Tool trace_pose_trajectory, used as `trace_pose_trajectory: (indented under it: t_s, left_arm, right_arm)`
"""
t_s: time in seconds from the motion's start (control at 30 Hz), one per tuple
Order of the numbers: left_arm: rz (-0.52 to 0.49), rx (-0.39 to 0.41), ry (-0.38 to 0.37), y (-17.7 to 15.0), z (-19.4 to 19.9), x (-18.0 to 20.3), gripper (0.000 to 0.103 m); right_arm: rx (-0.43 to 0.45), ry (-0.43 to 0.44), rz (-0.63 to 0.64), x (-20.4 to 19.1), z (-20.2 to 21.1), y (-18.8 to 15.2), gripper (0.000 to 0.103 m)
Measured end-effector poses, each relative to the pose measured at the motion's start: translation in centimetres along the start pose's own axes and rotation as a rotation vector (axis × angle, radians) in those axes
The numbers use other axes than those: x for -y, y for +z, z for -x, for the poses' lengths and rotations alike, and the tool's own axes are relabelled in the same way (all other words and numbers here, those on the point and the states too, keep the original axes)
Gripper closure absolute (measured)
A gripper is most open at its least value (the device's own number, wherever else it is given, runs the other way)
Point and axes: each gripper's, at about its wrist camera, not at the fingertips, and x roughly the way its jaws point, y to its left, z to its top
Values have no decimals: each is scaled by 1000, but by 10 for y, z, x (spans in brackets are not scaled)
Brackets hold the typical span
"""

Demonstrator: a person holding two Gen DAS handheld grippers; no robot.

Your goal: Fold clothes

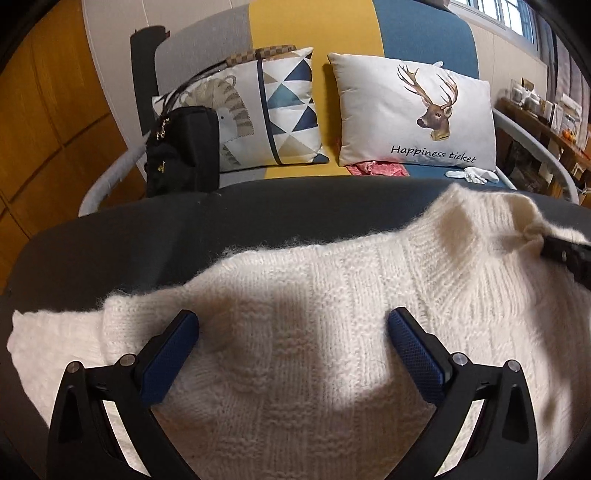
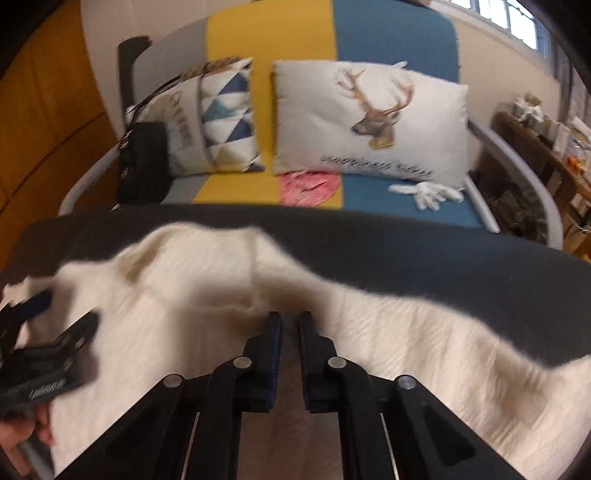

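Note:
A cream knitted sweater (image 1: 332, 314) lies spread on a dark grey table (image 1: 147, 229). My left gripper (image 1: 291, 325) hangs open just above the sweater's middle, its blue pads wide apart with nothing gripped. In the right wrist view, my right gripper (image 2: 290, 317) has its fingers nearly together with a fold of the sweater (image 2: 184, 288) pinched between them. The left wrist view shows the right gripper (image 1: 554, 251) at the far right, holding a raised corner of the knit. The left gripper (image 2: 68, 308) appears blurred at the left of the right wrist view, with a hand below it.
Beyond the table stands a yellow, blue and grey sofa (image 1: 314, 29) with a deer pillow (image 1: 417, 110), a triangle-pattern pillow (image 1: 273, 114), a black bag (image 1: 181, 151), a pink cloth (image 2: 306, 188) and white gloves (image 2: 428, 194). A cluttered wooden shelf (image 1: 546, 122) is at the right.

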Motion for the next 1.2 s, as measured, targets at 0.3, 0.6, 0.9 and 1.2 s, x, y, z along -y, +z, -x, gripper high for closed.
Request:
trace_pose_trajectory:
  t_s: [0.3, 0.6, 0.9, 1.2]
  left_arm:
    - [41, -4, -33, 0, -3, -9, 0]
    - [52, 4, -34, -1, -2, -10, 0]
    - [57, 13, -32, -3, -2, -10, 0]
    - [67, 13, -29, -3, -3, -11, 0]
  right_arm:
    - [45, 48, -76, 5, 15, 5, 91]
    - [-24, 306, 236, -110, 18, 16, 93]
    - [-13, 289, 122, -99, -26, 32, 99]
    - [65, 417, -17, -63, 3, 30, 95]
